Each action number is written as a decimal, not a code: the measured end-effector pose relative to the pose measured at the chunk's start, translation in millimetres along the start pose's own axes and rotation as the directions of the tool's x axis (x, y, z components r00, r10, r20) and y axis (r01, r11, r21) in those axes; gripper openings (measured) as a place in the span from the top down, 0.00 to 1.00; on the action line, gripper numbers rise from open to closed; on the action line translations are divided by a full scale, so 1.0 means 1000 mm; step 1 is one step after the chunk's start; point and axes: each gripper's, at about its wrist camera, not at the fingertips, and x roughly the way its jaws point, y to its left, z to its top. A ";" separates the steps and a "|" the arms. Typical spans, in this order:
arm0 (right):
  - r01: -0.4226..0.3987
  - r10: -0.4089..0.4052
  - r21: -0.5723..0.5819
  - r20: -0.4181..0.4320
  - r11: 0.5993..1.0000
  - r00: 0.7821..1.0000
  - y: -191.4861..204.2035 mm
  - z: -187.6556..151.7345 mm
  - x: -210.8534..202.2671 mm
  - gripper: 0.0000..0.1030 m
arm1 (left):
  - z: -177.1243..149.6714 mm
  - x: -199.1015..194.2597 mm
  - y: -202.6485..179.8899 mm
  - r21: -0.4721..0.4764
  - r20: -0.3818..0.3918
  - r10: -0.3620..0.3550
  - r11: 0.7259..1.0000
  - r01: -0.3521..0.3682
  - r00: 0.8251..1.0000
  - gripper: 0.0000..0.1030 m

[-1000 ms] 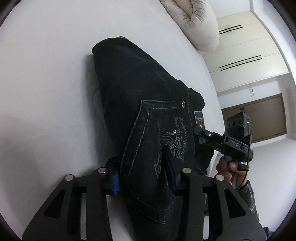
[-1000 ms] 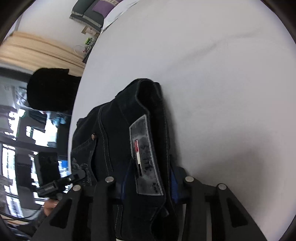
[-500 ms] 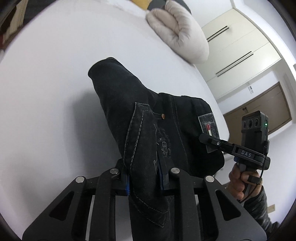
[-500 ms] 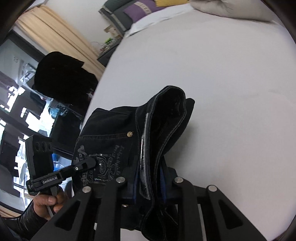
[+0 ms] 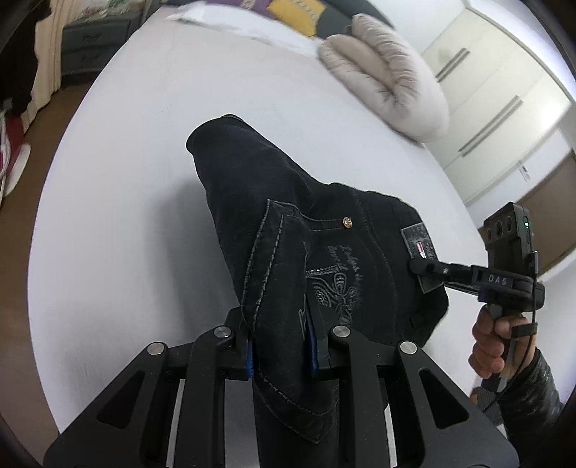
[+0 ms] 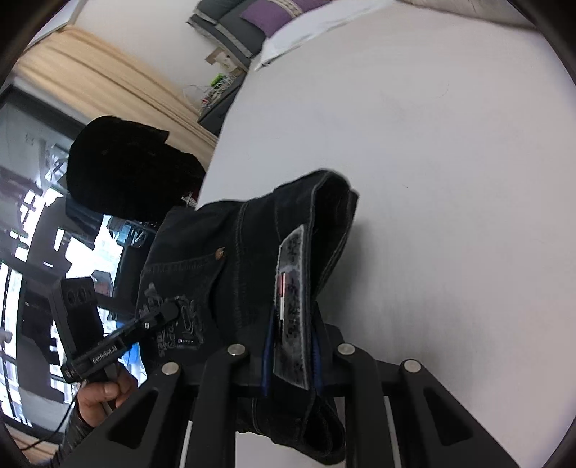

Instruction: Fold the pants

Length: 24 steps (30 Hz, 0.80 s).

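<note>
The black jeans [image 5: 288, 223] are folded into a thick bundle and held up off the white bed [image 5: 144, 180]. My left gripper [image 5: 280, 345] is shut on the bundle at the back-pocket side. My right gripper [image 6: 291, 345] is shut on the waistband at the grey leather patch [image 6: 291, 288]. The right gripper also shows in the left wrist view [image 5: 428, 268], clamped on the patch. The left gripper shows in the right wrist view [image 6: 169, 313] on the embroidered pocket. The far end of the jeans hangs toward the sheet.
A beige duvet roll [image 5: 385, 75] lies at the head of the bed with yellow and purple pillows [image 5: 295, 10]. White wardrobe doors [image 5: 486, 100] stand to the right. A dark garment [image 6: 126, 172] and a curtain [image 6: 90, 72] are beside the bed.
Both grippers have lifted the folded jeans off the bed and tilted up. More of the room and the bed's head end have come into view.
</note>
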 end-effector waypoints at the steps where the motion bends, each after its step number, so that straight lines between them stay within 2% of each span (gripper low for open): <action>1: -0.016 0.016 0.027 -0.006 1.000 1.000 -0.009 0.004 0.008 0.87 | 0.001 0.009 0.015 -0.018 -0.016 0.001 1.000 -0.001 1.000 0.81; 3: -0.083 0.084 0.080 -0.008 0.993 0.996 -0.027 0.005 0.017 0.87 | -0.004 0.023 0.043 -0.062 -0.032 -0.031 0.998 0.029 0.999 0.78; 6: -0.135 0.138 0.126 -0.016 0.983 0.990 -0.051 -0.002 0.030 0.80 | -0.018 0.030 0.073 -0.121 -0.016 -0.099 0.988 0.096 0.995 0.70; 8: -0.200 0.202 0.167 0.003 0.965 0.979 -0.068 -0.009 0.032 0.77 | -0.019 0.037 0.080 -0.156 0.009 -0.148 0.977 0.147 0.989 0.69; 11: -0.297 0.288 0.236 0.071 0.925 0.955 -0.087 -0.021 0.028 0.78 | -0.025 0.033 0.084 -0.145 0.033 -0.154 0.977 0.157 0.987 0.68; 12: -0.300 0.288 0.242 0.085 0.923 0.954 -0.089 -0.026 0.024 0.77 | -0.026 0.030 0.084 -0.141 0.040 -0.148 0.978 0.152 0.988 0.67; 13: -0.286 0.269 0.246 0.101 0.926 0.958 -0.090 -0.031 0.017 0.71 | -0.029 0.022 0.083 -0.140 0.049 -0.131 0.981 0.137 0.990 0.67; 14: -0.255 0.233 0.252 0.115 0.934 0.966 -0.090 -0.033 0.012 0.60 | -0.029 0.021 0.077 -0.136 0.060 -0.104 0.984 0.111 0.993 0.65; 16: -0.198 0.167 0.243 0.143 0.950 0.976 -0.087 -0.047 -0.008 0.51 | -0.030 0.009 0.055 -0.086 0.101 -0.015 0.996 0.024 0.995 0.63; 17: -0.157 0.124 0.227 0.155 0.961 0.980 -0.083 -0.054 -0.019 0.47 | -0.035 0.000 0.042 -0.057 0.121 0.030 0.998 -0.023 0.992 0.58; 18: -0.114 0.079 0.199 0.173 0.973 0.982 -0.075 -0.062 -0.030 0.47 | -0.041 -0.016 0.027 -0.009 0.172 0.095 0.995 -0.095 0.980 0.49; 19: -0.076 0.043 0.169 0.193 0.983 0.980 -0.065 -0.071 -0.042 0.47 | -0.047 -0.028 0.015 0.022 0.214 0.123 0.991 -0.130 0.969 0.45; 21: 0.005 -0.031 0.105 0.250 0.994 0.968 -0.039 -0.089 -0.070 0.46 | -0.063 -0.069 -0.016 0.077 0.340 0.164 0.976 -0.201 0.926 0.30; 22: 0.032 -0.052 0.073 0.278 0.997 0.959 -0.028 -0.097 -0.081 0.44 | -0.071 -0.084 -0.035 0.093 0.397 0.187 0.966 -0.242 0.899 0.23; 23: 0.066 -0.074 0.035 0.315 0.997 0.946 -0.015 -0.105 -0.095 0.41 | -0.078 -0.102 -0.051 0.104 0.455 0.212 0.952 -0.288 0.865 0.10; 24: 0.106 -0.097 -0.004 0.361 0.994 0.927 0.002 -0.115 -0.109 0.39 | -0.090 -0.126 -0.073 0.110 0.530 0.240 0.931 -0.347 0.813 0.00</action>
